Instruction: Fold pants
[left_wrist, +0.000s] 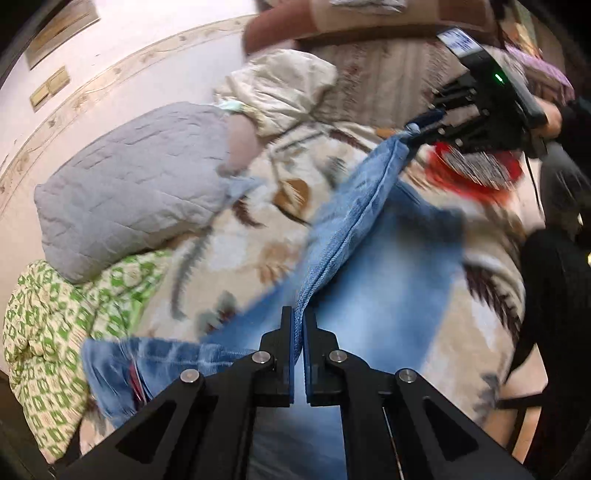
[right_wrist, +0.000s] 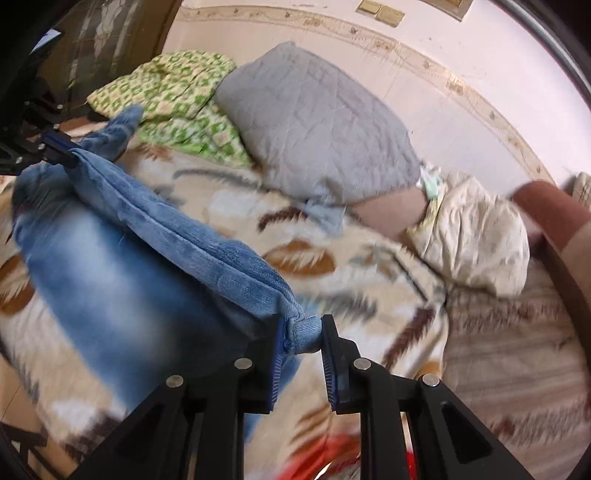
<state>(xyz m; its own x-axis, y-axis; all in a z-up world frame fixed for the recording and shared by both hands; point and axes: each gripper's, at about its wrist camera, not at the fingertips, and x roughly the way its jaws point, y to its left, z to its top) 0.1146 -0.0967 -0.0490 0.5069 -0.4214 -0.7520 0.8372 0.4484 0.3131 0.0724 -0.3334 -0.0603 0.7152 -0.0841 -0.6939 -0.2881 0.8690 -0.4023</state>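
Blue jeans (left_wrist: 373, 236) hang stretched between my two grippers above a patterned blanket (left_wrist: 258, 206). My left gripper (left_wrist: 299, 328) is shut on one end of the jeans' folded edge. My right gripper (right_wrist: 303, 332) is shut on the other end, a bunched corner of denim (right_wrist: 301, 330). In the left wrist view the right gripper (left_wrist: 417, 131) shows at upper right, clamped on the denim. In the right wrist view the left gripper (right_wrist: 70, 157) shows at upper left, clamped on the jeans (right_wrist: 122, 266). The hanging fabric is motion-blurred.
A grey quilted pillow (left_wrist: 129, 184), a green-patterned pillow (left_wrist: 55, 325) and a cream pillow (left_wrist: 280, 85) lie on the bed by the wall. A red item (left_wrist: 469, 170) lies on the blanket. A brown headboard (right_wrist: 554, 218) is at the bed's end.
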